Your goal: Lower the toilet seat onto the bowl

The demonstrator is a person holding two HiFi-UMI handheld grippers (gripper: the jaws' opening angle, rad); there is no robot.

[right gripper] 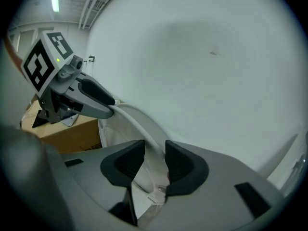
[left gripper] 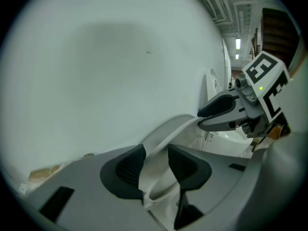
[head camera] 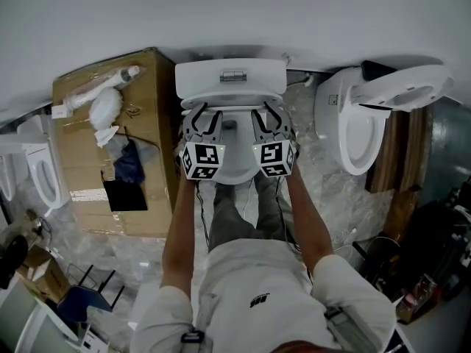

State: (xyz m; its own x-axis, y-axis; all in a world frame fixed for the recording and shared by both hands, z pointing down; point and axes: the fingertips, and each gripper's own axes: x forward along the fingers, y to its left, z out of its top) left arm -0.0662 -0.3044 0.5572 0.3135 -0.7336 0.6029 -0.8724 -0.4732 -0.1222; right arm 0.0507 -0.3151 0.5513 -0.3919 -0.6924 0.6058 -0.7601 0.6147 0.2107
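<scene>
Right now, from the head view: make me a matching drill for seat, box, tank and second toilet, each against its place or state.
Things:
1 seat
2 box
3 tank
4 second toilet

Place or state:
A at the right
B clamped by left gripper and right gripper
C at the left
D top centre

Pairs: 1-B, 2-C, 3-D, 4-A
</scene>
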